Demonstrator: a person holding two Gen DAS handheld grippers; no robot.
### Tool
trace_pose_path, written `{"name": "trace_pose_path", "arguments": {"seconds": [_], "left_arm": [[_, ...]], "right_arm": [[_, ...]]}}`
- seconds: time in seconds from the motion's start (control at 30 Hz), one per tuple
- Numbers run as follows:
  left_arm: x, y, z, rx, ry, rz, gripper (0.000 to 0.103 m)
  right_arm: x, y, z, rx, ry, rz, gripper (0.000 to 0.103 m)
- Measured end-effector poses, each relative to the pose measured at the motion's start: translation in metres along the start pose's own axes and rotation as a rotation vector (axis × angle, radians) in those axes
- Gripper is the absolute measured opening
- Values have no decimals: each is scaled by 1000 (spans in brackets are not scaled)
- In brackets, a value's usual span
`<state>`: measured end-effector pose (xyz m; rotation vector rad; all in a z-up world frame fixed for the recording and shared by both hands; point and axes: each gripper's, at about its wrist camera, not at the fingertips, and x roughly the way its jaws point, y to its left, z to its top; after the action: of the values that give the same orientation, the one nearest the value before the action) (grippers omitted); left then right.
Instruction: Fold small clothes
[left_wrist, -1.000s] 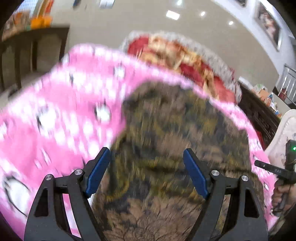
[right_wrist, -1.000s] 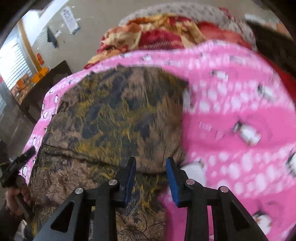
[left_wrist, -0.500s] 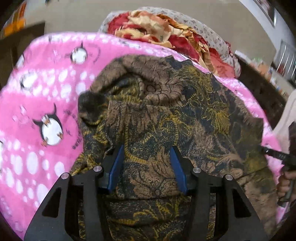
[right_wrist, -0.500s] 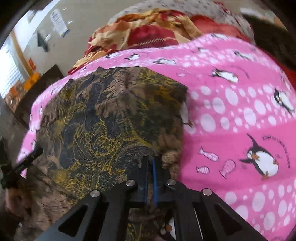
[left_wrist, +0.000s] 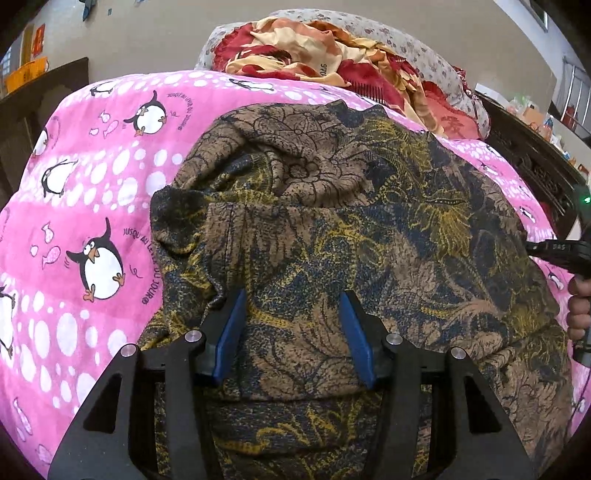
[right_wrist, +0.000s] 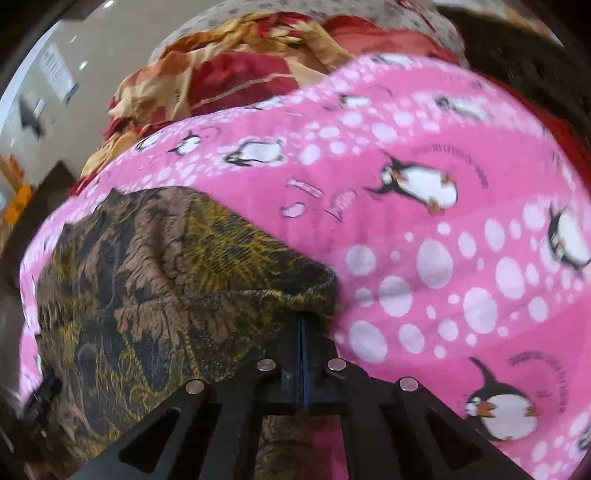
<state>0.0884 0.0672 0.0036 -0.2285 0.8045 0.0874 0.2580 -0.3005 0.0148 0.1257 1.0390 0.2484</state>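
Note:
A brown, black and yellow patterned garment (left_wrist: 332, 229) lies partly folded on a pink penguin blanket (left_wrist: 92, 206). My left gripper (left_wrist: 291, 332) is open, its blue pads pressed down on the folded layer near its front edge. In the right wrist view the garment (right_wrist: 166, 280) lies left of centre on the blanket (right_wrist: 443, 240). My right gripper (right_wrist: 301, 332) is shut on the garment's near right edge, with cloth pinched between the pads. The right gripper's handle and hand (left_wrist: 576, 277) show at the right edge of the left wrist view.
A pile of red, orange and cream cloths (left_wrist: 332, 59) lies at the far end of the blanket, also in the right wrist view (right_wrist: 229, 66). Dark wooden furniture (left_wrist: 535, 162) stands at the right, and a dark bench (left_wrist: 44, 92) at the far left.
My left gripper narrowed from wide open and settled on the garment's folded layer. My right gripper closed on the garment's right edge and moved it left, so more blanket shows.

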Motion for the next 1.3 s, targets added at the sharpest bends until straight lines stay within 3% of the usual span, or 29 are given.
{"name": "trace_pose_path", "arguments": {"seconds": [0.07, 0.2, 0.3, 0.33, 0.4, 0.5, 0.63, 0.77, 0.83, 0.9, 0.97, 1.17, 1.3], "left_arm": [[-1, -1, 1, 1, 0, 3, 52], [-1, 0, 0, -1, 1, 0, 52], [0, -1, 2, -3, 1, -4, 52], [0, -2, 1, 0, 1, -1, 52], [0, -2, 2, 4, 5, -1, 56], [-8, -7, 13, 18, 4, 10, 56], [-19, -11, 44, -31, -71, 42, 58], [23, -24, 53, -45, 49, 61, 59], [29, -35, 42, 1, 17, 88, 60], [34, -34, 35, 12, 16, 92, 60], [34, -25, 36, -32, 15, 48, 60], [34, -27, 38, -18, 16, 69, 63], [34, -28, 36, -19, 15, 62, 64]], "right_arm": [[-15, 4, 1, -7, -38, -5, 0], [-33, 24, 1, 3, -124, 113, 0], [7, 37, -10, -78, -30, -23, 2], [14, 37, -14, -75, -41, -35, 2], [9, 34, -13, -26, -54, -32, 2], [-13, 52, -10, -57, -72, -118, 2], [-50, 90, -18, -119, -154, -7, 6], [-33, 146, -36, -187, -116, 93, 6], [-16, 163, -49, -199, -99, 113, 6], [9, 163, -61, -208, -95, 82, 7], [13, 159, -76, -232, -174, 91, 7], [14, 142, -69, -154, -164, 205, 7], [7, 143, -67, -168, -139, 191, 7]]}}
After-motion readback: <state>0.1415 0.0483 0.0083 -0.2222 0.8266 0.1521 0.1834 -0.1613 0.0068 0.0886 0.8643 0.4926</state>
